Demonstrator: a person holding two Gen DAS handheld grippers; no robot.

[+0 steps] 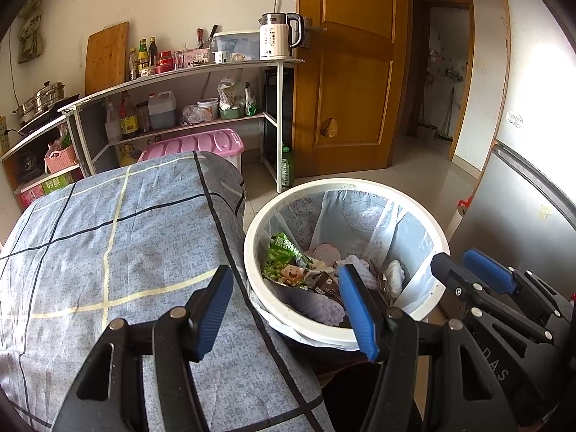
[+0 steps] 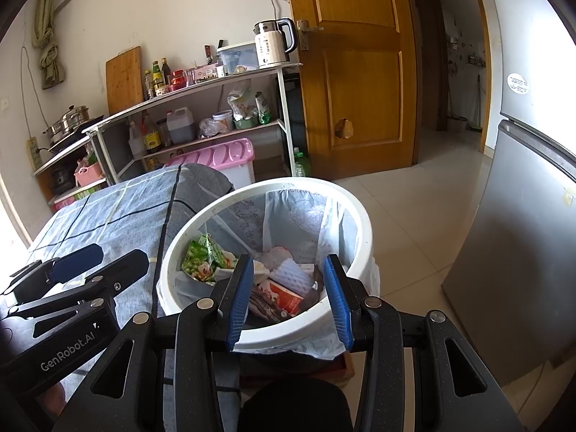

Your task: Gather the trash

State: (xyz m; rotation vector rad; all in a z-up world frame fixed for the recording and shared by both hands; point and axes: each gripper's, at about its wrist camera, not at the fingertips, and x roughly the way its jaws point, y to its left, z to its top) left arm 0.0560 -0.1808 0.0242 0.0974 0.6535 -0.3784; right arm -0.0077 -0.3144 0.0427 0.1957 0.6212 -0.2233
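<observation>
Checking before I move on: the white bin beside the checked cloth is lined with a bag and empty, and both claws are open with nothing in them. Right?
Not quite: the white bin is not empty. The right wrist view shows a green snack wrapper and other packaging inside it. The rest holds: it is bag-lined, beside the checked cloth, and the left claw and right claw are open and hold nothing.
</observation>
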